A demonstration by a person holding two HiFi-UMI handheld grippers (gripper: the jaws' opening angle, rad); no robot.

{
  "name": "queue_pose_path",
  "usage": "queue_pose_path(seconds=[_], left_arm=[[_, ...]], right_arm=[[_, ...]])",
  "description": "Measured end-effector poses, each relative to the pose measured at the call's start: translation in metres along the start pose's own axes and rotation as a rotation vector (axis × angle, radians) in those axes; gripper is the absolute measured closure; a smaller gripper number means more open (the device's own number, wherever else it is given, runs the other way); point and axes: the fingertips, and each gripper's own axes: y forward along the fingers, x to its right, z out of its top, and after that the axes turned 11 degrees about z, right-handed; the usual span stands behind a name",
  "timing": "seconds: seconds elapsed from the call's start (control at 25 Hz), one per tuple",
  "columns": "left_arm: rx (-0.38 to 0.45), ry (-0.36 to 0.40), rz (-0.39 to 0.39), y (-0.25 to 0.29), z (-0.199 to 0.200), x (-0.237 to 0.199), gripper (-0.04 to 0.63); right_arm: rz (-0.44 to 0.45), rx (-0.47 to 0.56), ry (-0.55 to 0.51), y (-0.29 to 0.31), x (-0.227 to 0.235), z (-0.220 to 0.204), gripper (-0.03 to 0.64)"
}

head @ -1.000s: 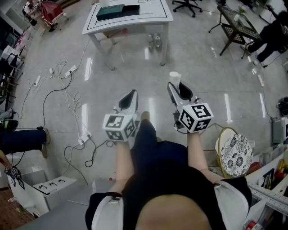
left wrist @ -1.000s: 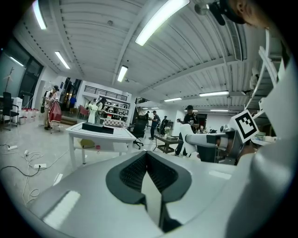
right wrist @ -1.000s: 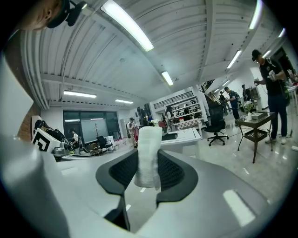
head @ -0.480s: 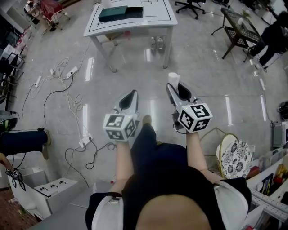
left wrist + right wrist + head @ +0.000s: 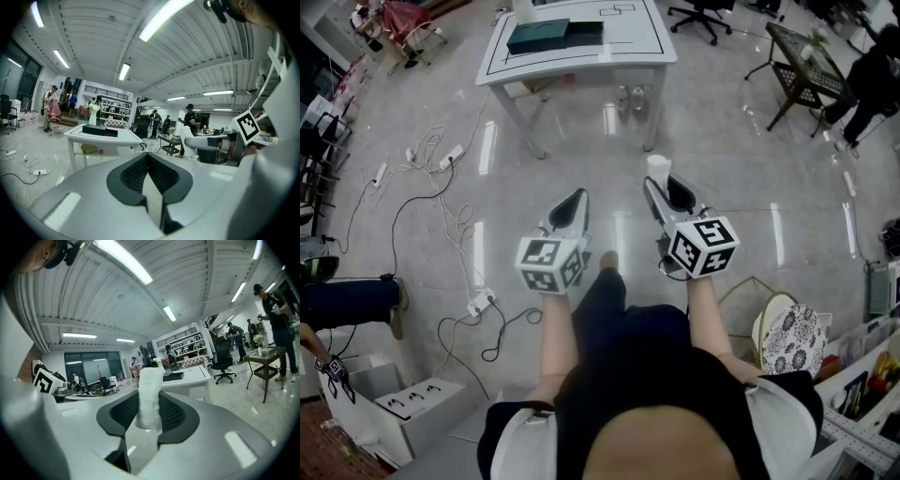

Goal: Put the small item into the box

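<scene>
My right gripper [image 5: 667, 191] [image 5: 149, 412] is shut on a small white roll-shaped item [image 5: 149, 398] [image 5: 658, 167], which stands upright between its pads and sticks out past the tips. My left gripper [image 5: 571, 207] [image 5: 147, 165] is shut with nothing in it. Both are held out in front of the person, over the floor. Ahead stands a white table [image 5: 649, 34] [image 5: 124, 136] with a dark green box [image 5: 538, 36] [image 5: 100, 131] and its darker lid part [image 5: 585, 31] lying on top. The table is well beyond both grippers.
Cables and power strips [image 5: 450, 153] lie on the floor to the left. A person's leg [image 5: 347, 298] shows at the far left. A patterned round stool [image 5: 792, 328] stands at the right. A black side table [image 5: 802, 64] and office chair [image 5: 705, 14] are at the back right.
The whole view has shifted forward: the white table sits a little lower and nearer in the head view. Both grippers keep the same pose, the right still holding the white item.
</scene>
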Motion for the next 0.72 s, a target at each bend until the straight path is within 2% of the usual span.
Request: queue_pose_path(seconds=[0.72], left_arm=[[0.004, 0.005, 0.011, 0.077, 0.039, -0.052, 0.586]], right_arm=[[-0.009, -0.011, 0.003, 0.083, 0.047, 0.032, 0.489]])
